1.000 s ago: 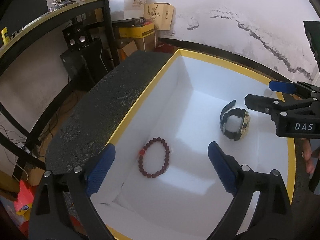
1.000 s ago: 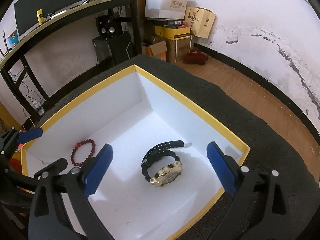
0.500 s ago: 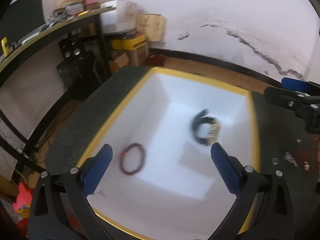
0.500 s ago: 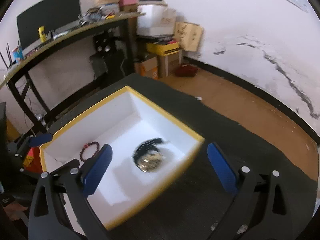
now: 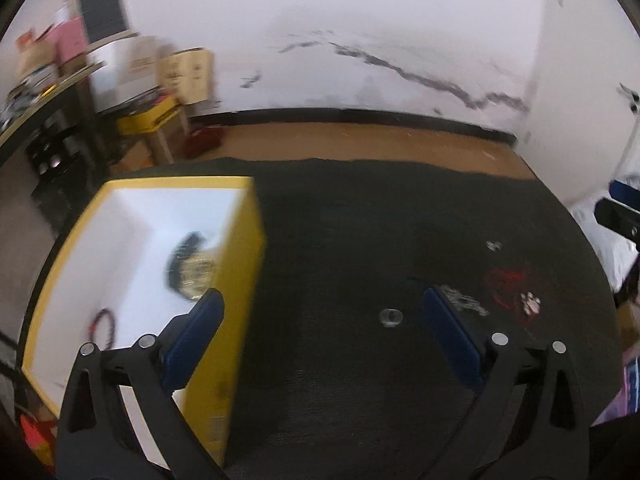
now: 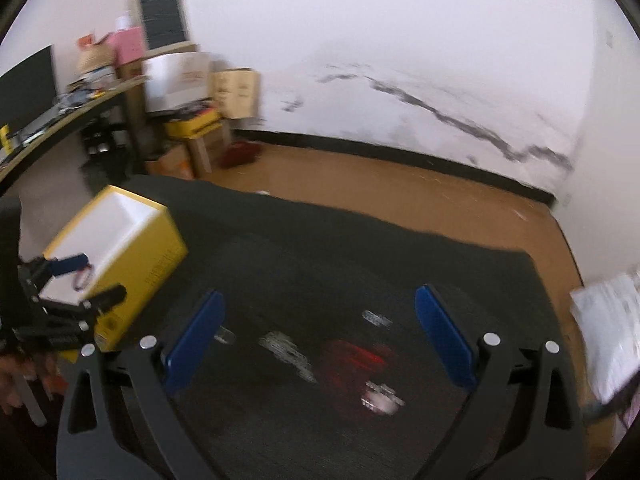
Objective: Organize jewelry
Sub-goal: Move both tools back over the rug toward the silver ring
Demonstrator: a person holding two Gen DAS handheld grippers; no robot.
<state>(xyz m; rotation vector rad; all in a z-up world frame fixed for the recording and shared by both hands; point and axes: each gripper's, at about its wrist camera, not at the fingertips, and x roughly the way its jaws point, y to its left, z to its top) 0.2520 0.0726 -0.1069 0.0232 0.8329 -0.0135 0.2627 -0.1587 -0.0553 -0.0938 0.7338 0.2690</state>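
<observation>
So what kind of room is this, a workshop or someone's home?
Probably a home room or small office: a desk with a monitor, stacked cardboard boxes on a wooden floor, and a cracked white wall.

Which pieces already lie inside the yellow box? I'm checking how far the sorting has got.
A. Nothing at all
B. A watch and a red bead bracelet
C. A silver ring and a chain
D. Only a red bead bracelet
B: in the left wrist view the watch and the red bead bracelet lie on the white floor of the yellow box, while the silver ring and other small pieces lie out on the dark mat.
</observation>
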